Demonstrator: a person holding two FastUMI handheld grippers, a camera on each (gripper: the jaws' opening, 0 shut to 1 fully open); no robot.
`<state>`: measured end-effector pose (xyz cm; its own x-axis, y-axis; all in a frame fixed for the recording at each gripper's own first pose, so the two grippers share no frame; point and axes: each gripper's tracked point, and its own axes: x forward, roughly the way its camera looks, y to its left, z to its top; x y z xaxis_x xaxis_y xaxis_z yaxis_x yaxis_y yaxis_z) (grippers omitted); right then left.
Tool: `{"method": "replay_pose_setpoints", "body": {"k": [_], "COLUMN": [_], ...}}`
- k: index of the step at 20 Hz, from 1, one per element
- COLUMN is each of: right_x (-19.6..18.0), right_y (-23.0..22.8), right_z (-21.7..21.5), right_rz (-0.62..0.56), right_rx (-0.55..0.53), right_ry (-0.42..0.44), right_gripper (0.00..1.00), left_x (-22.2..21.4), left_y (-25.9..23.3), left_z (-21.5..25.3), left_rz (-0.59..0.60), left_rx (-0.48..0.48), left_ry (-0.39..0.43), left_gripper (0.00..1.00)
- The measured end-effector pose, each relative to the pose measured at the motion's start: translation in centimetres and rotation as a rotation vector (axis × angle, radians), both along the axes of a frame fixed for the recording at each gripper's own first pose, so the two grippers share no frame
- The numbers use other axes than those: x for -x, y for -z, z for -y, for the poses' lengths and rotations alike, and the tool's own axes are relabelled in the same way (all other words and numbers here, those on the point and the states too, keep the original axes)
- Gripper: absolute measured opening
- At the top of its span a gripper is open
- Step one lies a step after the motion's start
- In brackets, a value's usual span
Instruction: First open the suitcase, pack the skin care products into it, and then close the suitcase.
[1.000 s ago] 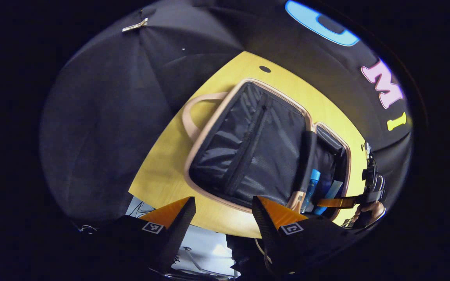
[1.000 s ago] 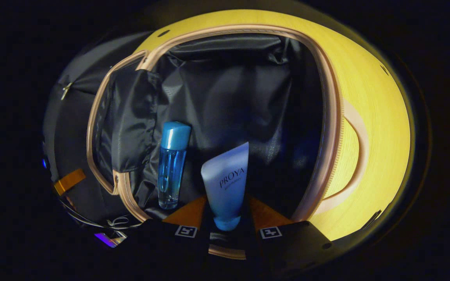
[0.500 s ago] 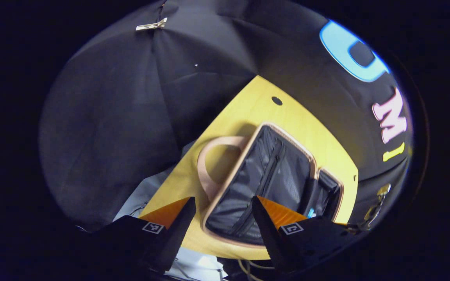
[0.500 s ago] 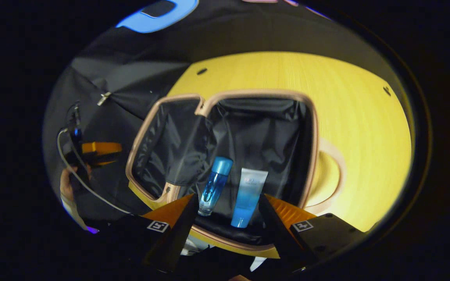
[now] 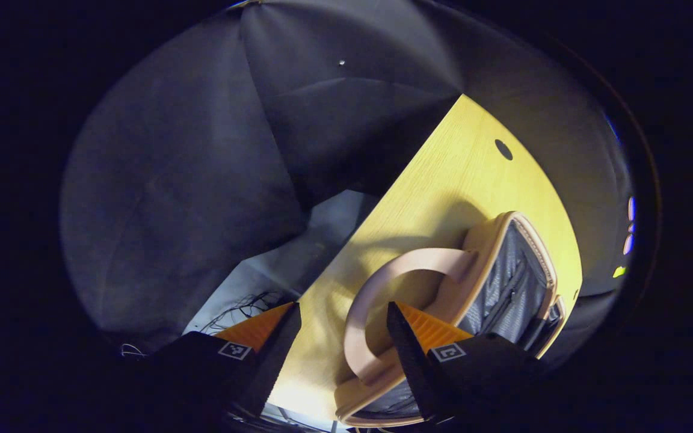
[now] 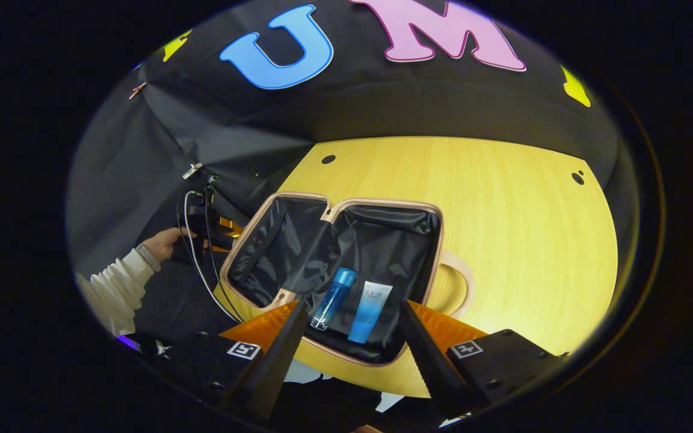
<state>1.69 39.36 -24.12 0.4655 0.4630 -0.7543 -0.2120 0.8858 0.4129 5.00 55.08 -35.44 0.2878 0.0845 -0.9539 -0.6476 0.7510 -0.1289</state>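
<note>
The suitcase (image 6: 382, 203) lies open on the yellow table (image 6: 515, 228), its black lining showing in both halves. A blue bottle (image 6: 334, 290) and a pale blue tube (image 6: 370, 304) lie side by side in the right half. My right gripper (image 6: 349, 328) hovers open above the near rim, with nothing between its fingers. My left gripper (image 6: 219, 227), held by a hand in a white sleeve (image 6: 124, 282), is at the outer edge of the left half. In the left gripper view, my left gripper (image 5: 343, 328) is open beside the pink handle (image 5: 382, 282) of the suitcase (image 5: 506, 288).
A second pink handle (image 6: 465, 282) sticks out from the suitcase's right side. Bare tabletop stretches to the right and behind the case, with small round holes (image 6: 577, 177) near the back. Cables (image 6: 199, 264) hang by the left gripper off the table's left edge (image 5: 382, 222).
My right gripper let go of the tube and pulled back and up; the tube now lies beside the bottle. My left gripper swung out to the lid's handle side.
</note>
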Motion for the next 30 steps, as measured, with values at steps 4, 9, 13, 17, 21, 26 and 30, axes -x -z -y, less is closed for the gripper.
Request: {"method": "replay_pose_setpoints", "body": {"k": [4, 9, 13, 17, 21, 26, 30], "right_x": [0.5, 0.8, 1.0, 1.3, 1.5, 2.7, 4.6], "right_y": [-0.7, -1.4, -2.4, -5.4, -8.2, -10.8, -11.4], "right_z": [-0.4, 0.2, 0.4, 1.1, 2.6, 6.5, 11.5], "right_rz": [0.005, 0.048, 0.107, 0.177, 0.264, 0.367, 0.394], "right_rx": [-0.012, 0.003, 0.014, -0.015, -0.016, -0.009, 0.007], "right_ry": [0.013, 0.03, 0.022, 0.008, -0.016, -0.002, 0.031], "right_gripper": [0.97, 0.97, 0.97, 0.97, 0.97, 0.97, 0.97], "left_x": [-1.0, -1.2, -1.3, -1.7, -2.1, -2.3, -2.6], "left_y": [0.8, -1.4, -6.2, -15.4, -23.2, -30.1, -30.3], "left_z": [1.1, 1.9, 3.4, 6.9, 13.4, 24.3, 38.5], "left_rz": [-0.004, 0.064, 0.14, 0.31, 0.455, 0.6, 0.652], "left_rx": [-0.004, -0.013, -0.071, -0.084, -0.071, -0.122, -0.075], "left_ry": [0.101, 0.124, 0.217, 0.265, 0.353, 0.559, 0.745], "left_gripper": [0.2, 0.12, 0.06, 0.06, 0.06, 0.06, 0.06]}}
